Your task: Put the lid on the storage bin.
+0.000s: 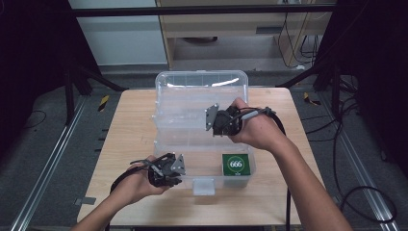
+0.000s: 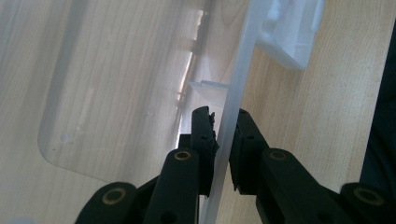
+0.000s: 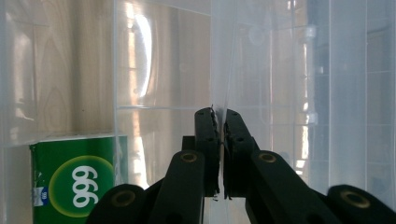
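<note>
**A:** Start at the left. What is the left gripper (image 1: pixel 179 166) doing?

**B:** It sits near the front edge of the counter (image 1: pixel 125 125), against the front left part of the clear plastic box (image 1: pixel 202 96). In the left gripper view its fingers (image 2: pixel 203 135) are clamped on the box's thin front wall (image 2: pixel 233 116), one finger inside and one outside. The white latch (image 1: pixel 203 186) hangs from the same front wall, just to the right of that grip.

**A:** And the box itself?

**B:** It stands in the middle of the counter, reaching from near the back edge to near the front edge. Its lid is swung open and stands up at the back.

**A:** Anything inside?

**B:** A green packet (image 1: pixel 235 164) with a white number in a circle lies in the front right corner of the box.

**A:** The right gripper (image 1: pixel 211 118)?

**B:** It is held over the middle of the box, towards its right side. In the right gripper view its fingers (image 3: pixel 207 140) are pressed together on a thin clear panel (image 3: pixel 219 70) inside the box, with the green packet low at the left.
</note>
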The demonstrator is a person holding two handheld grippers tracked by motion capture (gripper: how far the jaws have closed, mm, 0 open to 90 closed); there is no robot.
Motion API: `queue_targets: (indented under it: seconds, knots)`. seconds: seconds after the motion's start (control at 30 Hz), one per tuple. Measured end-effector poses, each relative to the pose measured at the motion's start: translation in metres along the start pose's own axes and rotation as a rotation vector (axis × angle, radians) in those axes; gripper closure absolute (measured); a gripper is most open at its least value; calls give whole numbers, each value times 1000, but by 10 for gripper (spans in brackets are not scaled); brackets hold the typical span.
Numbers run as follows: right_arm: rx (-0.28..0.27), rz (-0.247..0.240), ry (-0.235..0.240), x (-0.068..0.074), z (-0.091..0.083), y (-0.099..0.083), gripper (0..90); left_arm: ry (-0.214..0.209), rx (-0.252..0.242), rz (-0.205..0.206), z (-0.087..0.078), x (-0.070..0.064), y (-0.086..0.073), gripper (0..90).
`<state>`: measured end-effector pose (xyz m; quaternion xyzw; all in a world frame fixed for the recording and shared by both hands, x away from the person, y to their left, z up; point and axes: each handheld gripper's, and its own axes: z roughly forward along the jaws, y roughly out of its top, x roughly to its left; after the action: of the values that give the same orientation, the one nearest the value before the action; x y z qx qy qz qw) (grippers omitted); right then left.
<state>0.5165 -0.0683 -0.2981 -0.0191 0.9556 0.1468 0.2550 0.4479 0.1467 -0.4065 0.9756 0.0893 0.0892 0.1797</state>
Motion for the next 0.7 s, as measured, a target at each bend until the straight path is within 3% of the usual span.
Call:
queue_targets:
  seconds: [0.33,0.7]
  knots:
    - [-9,-49,-16,18,-7,0,858,18,6,-5,-1,-8,0,807]
    - [-56,-57,-43,29,-9,-5,854,24,8,-2,-1,-8,0,803]
